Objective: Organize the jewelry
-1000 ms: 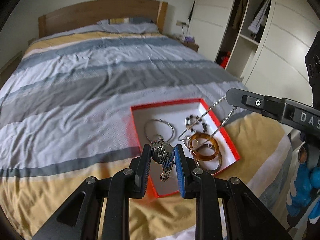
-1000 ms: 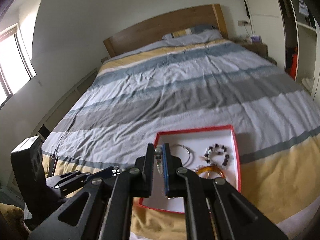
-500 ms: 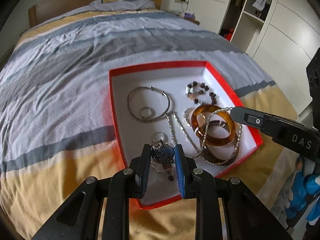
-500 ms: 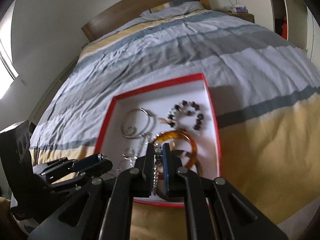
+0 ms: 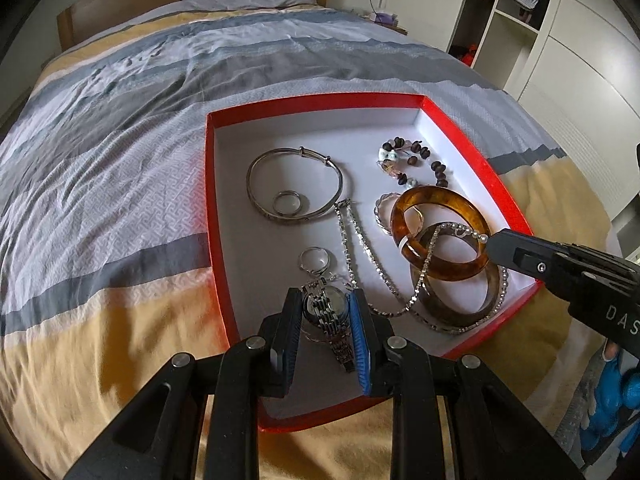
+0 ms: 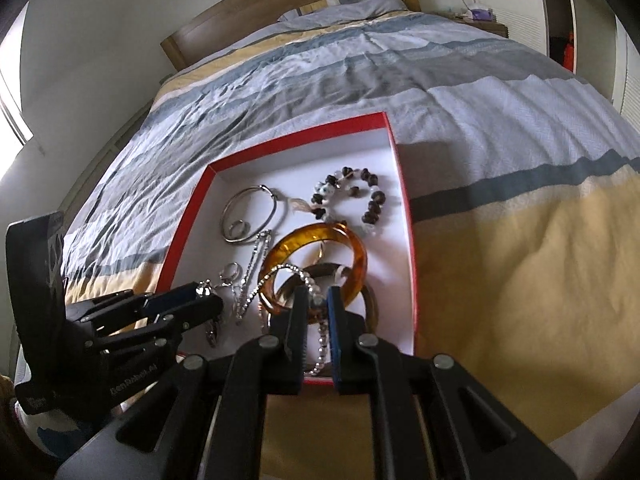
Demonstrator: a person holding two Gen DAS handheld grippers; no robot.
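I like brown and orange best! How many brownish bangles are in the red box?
2. The amber bangle lies on the right side of the red box, overlapping the dark brown bangle in the near right corner. The pile might hide another underneath.

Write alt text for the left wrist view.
The left gripper clamps a silver metal-link wristwatch low over a red-rimmed white box on a striped bed. The box holds bangles, rings and chains; the right gripper pinches a pearl chain.
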